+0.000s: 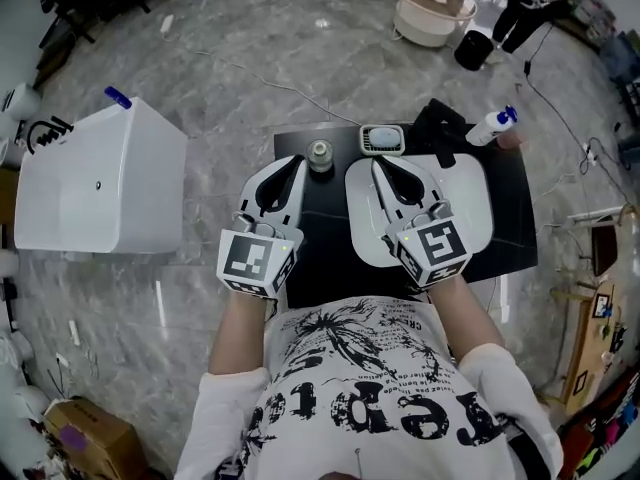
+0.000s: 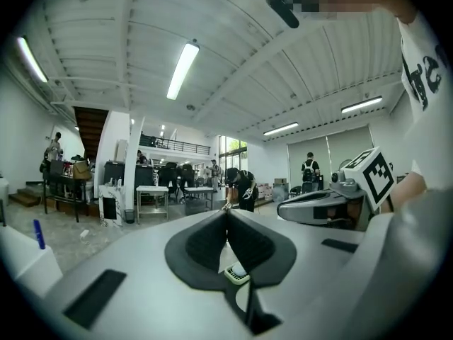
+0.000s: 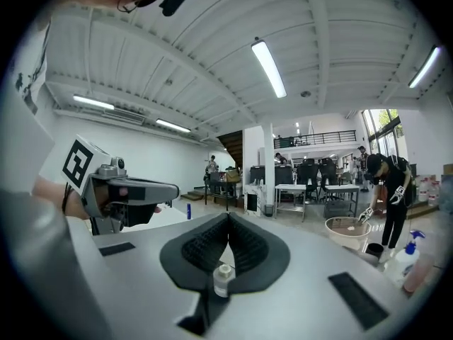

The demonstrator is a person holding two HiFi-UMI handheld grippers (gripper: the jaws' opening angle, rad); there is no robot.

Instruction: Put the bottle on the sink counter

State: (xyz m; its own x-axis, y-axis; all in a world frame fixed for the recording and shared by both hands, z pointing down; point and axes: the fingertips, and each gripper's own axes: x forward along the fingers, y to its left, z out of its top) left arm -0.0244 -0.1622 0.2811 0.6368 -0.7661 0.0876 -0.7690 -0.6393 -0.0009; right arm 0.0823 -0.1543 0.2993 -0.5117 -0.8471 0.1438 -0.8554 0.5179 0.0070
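A small clear bottle (image 1: pixel 320 155) with a pale cap stands upright on the black sink counter (image 1: pixel 325 258), left of the white sink basin (image 1: pixel 470 203). My left gripper (image 1: pixel 297 160) is held up near the head camera, just left of the bottle in the head view, shut with nothing between its pads. My right gripper (image 1: pixel 378 165) hangs over the sink basin, shut and empty too. In the left gripper view the jaws (image 2: pixel 227 211) meet at the tip and the bottle's cap (image 2: pixel 237 269) shows through the gap below them. The right gripper (image 3: pixel 228 216) shows the bottle (image 3: pixel 222 278) the same way.
A white spray bottle (image 1: pixel 492 125) with a blue trigger lies at the counter's far right corner, and a green-rimmed dish (image 1: pixel 381 140) sits behind the sink. A white cabinet (image 1: pixel 100 183) stands to the left, a beige tub (image 1: pixel 430 6) on the marble floor beyond. People stand far off.
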